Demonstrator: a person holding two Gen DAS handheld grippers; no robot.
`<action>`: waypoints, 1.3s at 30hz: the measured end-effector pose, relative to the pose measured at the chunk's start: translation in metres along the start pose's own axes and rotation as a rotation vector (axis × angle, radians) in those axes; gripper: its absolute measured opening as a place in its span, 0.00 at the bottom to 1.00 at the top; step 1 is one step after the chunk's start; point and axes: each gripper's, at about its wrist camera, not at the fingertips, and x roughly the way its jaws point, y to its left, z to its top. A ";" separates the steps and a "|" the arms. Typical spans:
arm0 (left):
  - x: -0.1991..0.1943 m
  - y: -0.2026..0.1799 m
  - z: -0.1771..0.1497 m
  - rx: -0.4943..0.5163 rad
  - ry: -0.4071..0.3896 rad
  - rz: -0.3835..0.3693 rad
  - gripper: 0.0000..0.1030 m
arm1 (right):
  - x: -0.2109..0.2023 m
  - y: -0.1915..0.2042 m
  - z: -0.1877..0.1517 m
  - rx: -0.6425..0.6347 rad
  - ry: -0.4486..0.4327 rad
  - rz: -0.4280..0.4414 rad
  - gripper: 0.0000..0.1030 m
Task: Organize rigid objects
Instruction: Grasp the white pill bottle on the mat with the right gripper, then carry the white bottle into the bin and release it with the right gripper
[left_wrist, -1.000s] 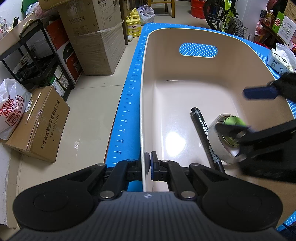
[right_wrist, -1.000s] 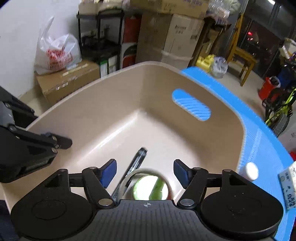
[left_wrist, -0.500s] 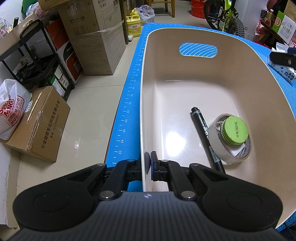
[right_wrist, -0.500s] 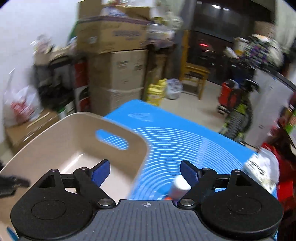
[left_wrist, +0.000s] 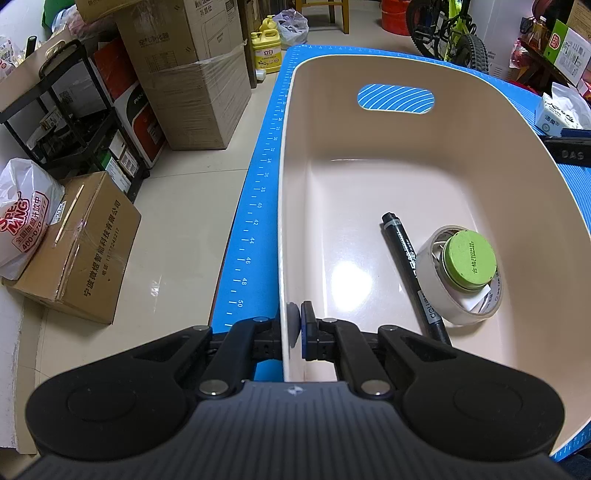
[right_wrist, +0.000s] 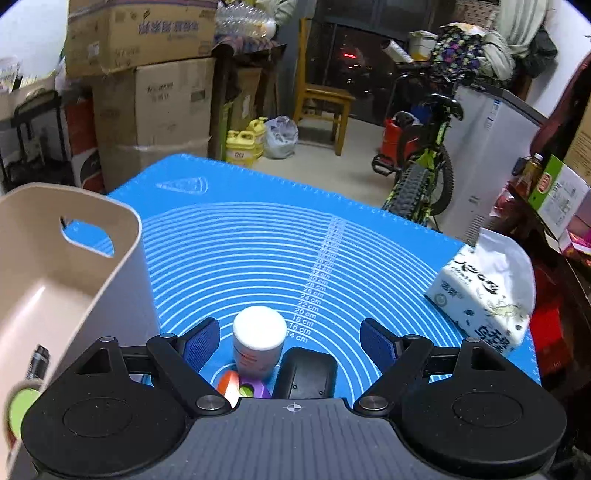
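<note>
A beige bin (left_wrist: 369, 110) stands on the blue mat. My left gripper (left_wrist: 295, 325) is shut on the bin's near left wall. Inside lie a black marker (left_wrist: 410, 266), a roll of white tape (left_wrist: 461, 299) and a green-lidded jar (left_wrist: 469, 258) inside the roll. My right gripper (right_wrist: 291, 341) is open and empty above the mat, right of the bin (right_wrist: 55, 280). Between its fingers stand a white-capped bottle (right_wrist: 258, 341), a black object (right_wrist: 306, 373) and small orange and purple items (right_wrist: 240, 387).
A tissue pack (right_wrist: 484, 291) lies at the mat's right edge; it also shows in the left wrist view (left_wrist: 561, 110). Cardboard boxes (left_wrist: 74, 243), a black shelf (left_wrist: 62, 122), a bicycle (right_wrist: 424, 166) and a wooden chair (right_wrist: 321, 99) stand around the table.
My right gripper let go of the tape roll with the jar in the bin, lifted out and swung right over the mat. The left gripper has not moved.
</note>
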 end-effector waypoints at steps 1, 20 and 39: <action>0.000 0.000 0.000 0.001 0.000 0.001 0.07 | 0.005 0.001 0.000 -0.007 0.003 -0.003 0.83; 0.000 -0.002 -0.001 0.004 0.000 0.006 0.08 | 0.031 0.023 -0.012 -0.009 0.009 0.005 0.44; 0.000 -0.002 -0.001 0.005 0.000 0.006 0.08 | -0.079 -0.001 -0.015 0.027 -0.222 0.013 0.44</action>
